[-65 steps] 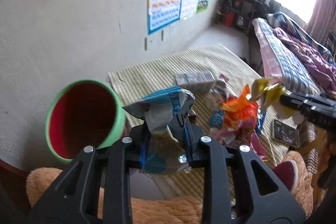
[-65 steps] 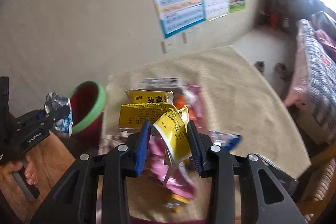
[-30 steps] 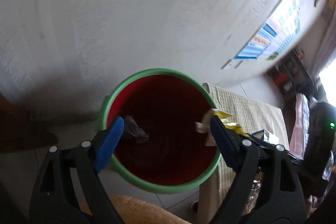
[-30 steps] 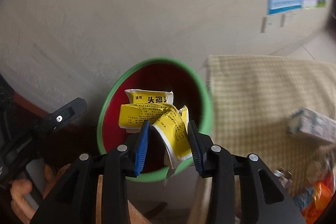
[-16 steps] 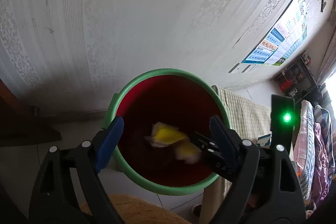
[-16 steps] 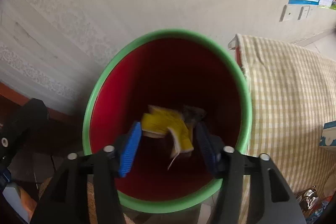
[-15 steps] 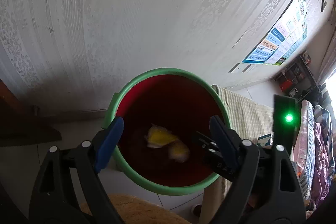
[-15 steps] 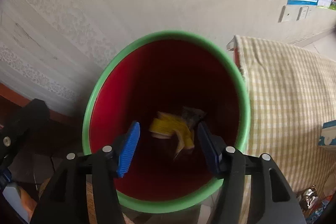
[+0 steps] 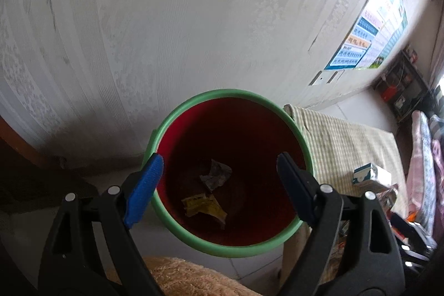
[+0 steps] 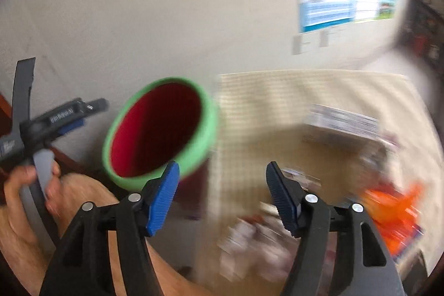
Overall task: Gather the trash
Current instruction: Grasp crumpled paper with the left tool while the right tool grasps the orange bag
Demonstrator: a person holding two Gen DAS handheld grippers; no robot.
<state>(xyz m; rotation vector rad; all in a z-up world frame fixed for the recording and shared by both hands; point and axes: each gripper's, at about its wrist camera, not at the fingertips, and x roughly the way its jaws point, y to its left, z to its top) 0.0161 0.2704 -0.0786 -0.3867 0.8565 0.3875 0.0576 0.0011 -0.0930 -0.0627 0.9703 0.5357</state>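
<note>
Where wall meets floor, green-rimmed bin point(image 9: 301, 142) holds yellow wrapper point(image 9: 204, 205) & crumpled foil point(image 9: 216, 174).

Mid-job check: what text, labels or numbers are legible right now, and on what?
"GenRobot.AI": smeared white lettering on the left tool, along its side.
Wall poster: print too small.
Yellow wrapper in the bin: unreadable.
White-and-blue box: blurred.

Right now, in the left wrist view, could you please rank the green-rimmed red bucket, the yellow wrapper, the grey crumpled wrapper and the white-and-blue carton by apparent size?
1. Green-rimmed red bucket, by far.
2-4. Yellow wrapper, grey crumpled wrapper and white-and-blue carton look alike; the carton's distance leaves it unsure.
</note>
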